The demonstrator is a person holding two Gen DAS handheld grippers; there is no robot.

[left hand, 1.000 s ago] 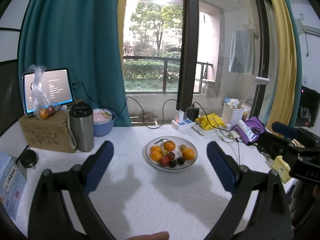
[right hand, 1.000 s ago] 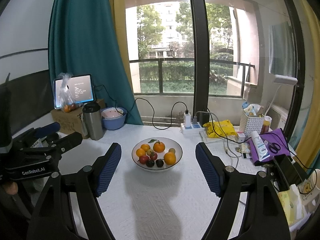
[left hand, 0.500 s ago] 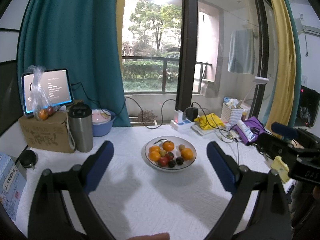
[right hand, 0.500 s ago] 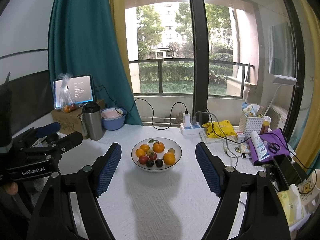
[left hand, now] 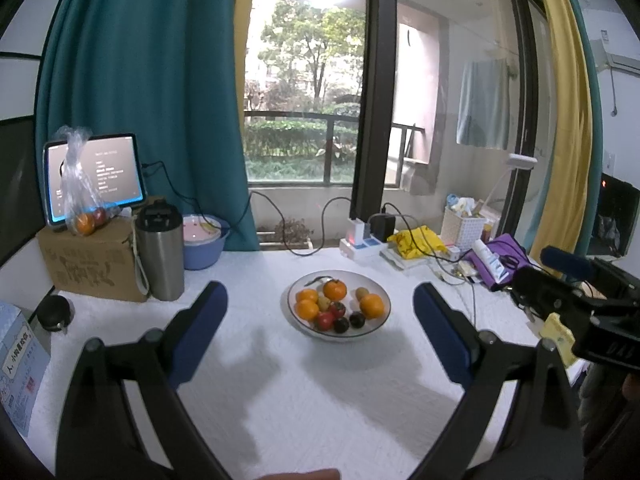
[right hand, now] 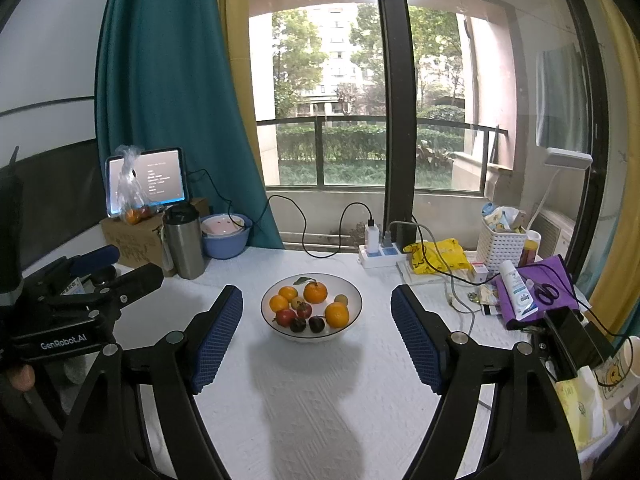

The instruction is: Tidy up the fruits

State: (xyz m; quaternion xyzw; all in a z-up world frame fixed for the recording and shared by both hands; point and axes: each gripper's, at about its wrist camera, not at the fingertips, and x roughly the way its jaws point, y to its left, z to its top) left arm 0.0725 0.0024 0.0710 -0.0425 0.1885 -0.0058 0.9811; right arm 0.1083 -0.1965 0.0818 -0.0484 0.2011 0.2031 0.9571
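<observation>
A white bowl (left hand: 376,328) (right hand: 352,322) stands mid-table and holds several oranges (left hand: 335,290) (right hand: 315,293), red fruits (left hand: 325,321) (right hand: 285,317), dark plums and small greenish fruits. A clear plastic bag with an orange and a red fruit (left hand: 86,222) (right hand: 134,210) sits on a cardboard box at the back left. My left gripper (left hand: 320,300) is open and empty, held above the table short of the bowl. My right gripper (right hand: 316,304) is open and empty, also short of the bowl. Each gripper shows at the edge of the other's view.
A steel tumbler (left hand: 160,254), a blue bowl (left hand: 202,240) and a tablet (left hand: 96,178) stand at the back left. A power strip with cables (right hand: 378,254), a yellow bag, a white basket (right hand: 502,238) and a purple pouch crowd the right. A blue carton (left hand: 16,356) lies near left.
Both grippers have drifted slightly; the bowl sits a touch lower and more to the left in the views. Both stay open and empty.
</observation>
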